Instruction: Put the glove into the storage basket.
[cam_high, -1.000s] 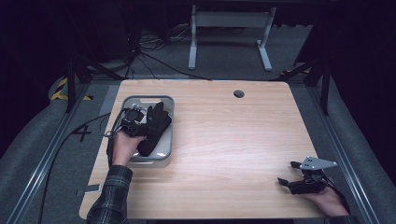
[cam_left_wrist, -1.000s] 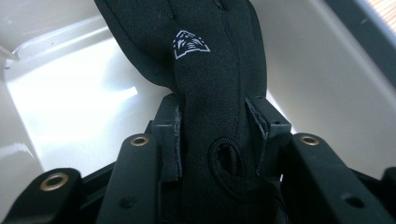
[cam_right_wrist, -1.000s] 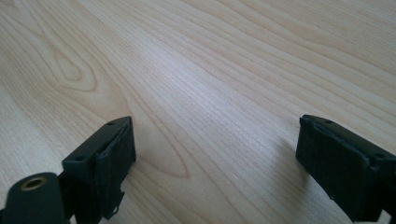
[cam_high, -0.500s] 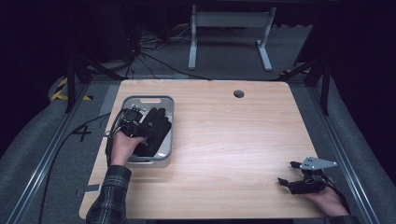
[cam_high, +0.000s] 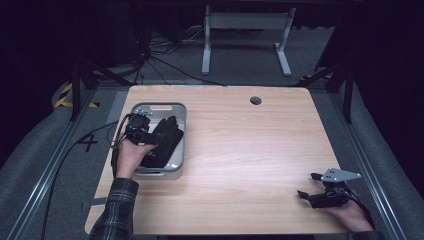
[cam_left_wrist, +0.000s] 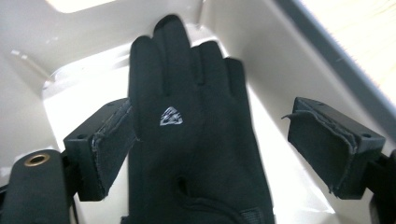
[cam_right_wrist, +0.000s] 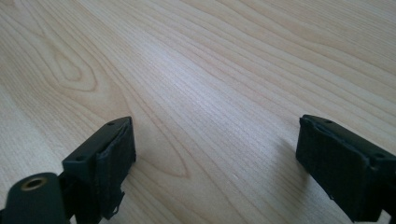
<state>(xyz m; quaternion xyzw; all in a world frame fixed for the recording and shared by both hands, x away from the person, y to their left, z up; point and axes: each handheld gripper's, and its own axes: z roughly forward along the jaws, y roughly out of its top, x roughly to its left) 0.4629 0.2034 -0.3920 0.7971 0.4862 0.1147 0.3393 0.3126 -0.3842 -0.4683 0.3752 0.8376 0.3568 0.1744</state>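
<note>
- The left gripper (cam_left_wrist: 212, 144) is hovering over the grey tray (cam_high: 177, 112), its jaws having just been opening, now spread wide.
- The black glove (cam_left_wrist: 187, 135) is lying flat in the tray between them, brushing the left jaw, unclamped.
- The right gripper (cam_right_wrist: 215, 163) is resting on the worktop (cam_high: 250, 145), jaws open and empty.

Black glove (cam_left_wrist: 187, 140) with a silver logo, grey tray (cam_high: 181, 131), pale wood-grain table (cam_high: 250, 150).
</note>
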